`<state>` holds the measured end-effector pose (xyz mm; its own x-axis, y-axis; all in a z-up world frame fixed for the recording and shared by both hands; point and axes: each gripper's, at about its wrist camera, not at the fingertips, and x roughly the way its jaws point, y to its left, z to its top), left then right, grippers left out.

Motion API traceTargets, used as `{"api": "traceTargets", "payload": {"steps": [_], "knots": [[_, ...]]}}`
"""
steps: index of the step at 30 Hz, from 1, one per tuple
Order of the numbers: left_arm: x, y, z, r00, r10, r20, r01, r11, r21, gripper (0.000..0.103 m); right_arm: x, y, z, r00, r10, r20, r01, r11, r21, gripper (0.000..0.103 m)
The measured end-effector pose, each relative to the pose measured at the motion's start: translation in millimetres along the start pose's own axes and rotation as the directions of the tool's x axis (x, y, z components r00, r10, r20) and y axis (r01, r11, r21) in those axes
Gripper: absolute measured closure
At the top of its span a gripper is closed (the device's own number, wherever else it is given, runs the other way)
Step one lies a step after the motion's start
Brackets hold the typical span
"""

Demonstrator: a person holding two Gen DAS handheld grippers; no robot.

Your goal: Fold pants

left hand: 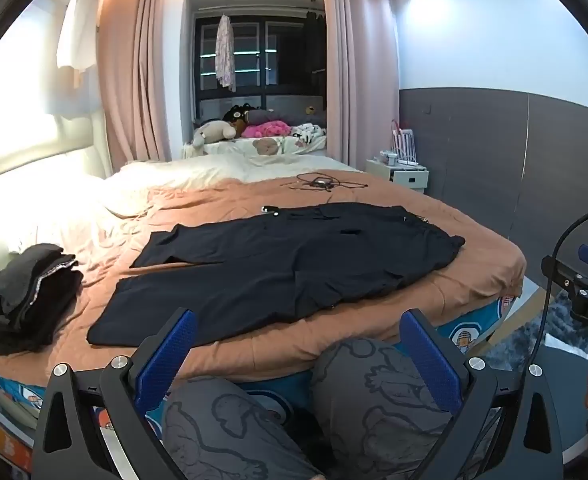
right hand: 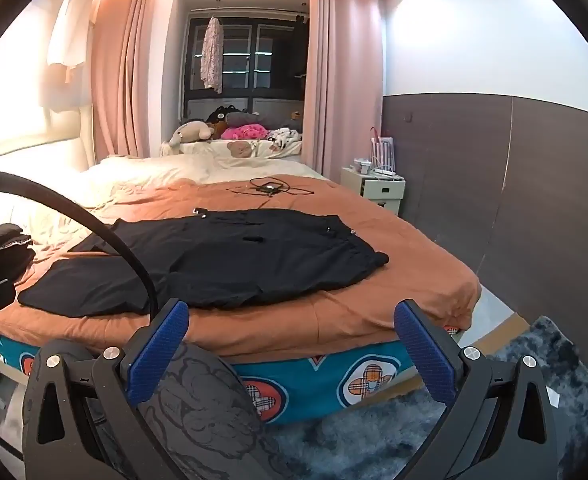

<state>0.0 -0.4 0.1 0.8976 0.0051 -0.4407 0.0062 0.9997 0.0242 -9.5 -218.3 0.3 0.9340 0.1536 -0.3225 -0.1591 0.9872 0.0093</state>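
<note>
On the bed [left hand: 373,340], left wrist view: black pants [left hand: 294,264] lie flat on the orange cover, both legs spread. Left gripper [left hand: 301,344] hangs short of the near edge, jaws released, empty. Risk: pinching the cover with the fabric would drag it.
Right wrist view: right gripper [right hand: 294,336] likewise spread wide, holding nothing. Pants [right hand: 230,256] long axis runs left-right, waistband right, leg ends left, toward a dark clothes pile [right hand: 6,248]

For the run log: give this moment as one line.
pants: flat on bed, unfolded | left tongs: open, empty | right tongs: open, empty
</note>
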Motion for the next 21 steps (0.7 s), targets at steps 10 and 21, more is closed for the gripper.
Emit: {"api": "traceTargets", "payload": {"steps": [10,21], "knots": [[-2,2,0,1.000,-0.006,0.018,0.006,1.000,-0.005,0.000,-2,-6,0,1.000,0.000,0.009,0.000,1.000,0.013,0.000],[-7,2,1,0.999,-0.012,0.032,0.013,1.000,-0.015,0.000,1,-5,-1,1.000,0.000,0.004,0.000,1.000,0.011,0.000]]}}
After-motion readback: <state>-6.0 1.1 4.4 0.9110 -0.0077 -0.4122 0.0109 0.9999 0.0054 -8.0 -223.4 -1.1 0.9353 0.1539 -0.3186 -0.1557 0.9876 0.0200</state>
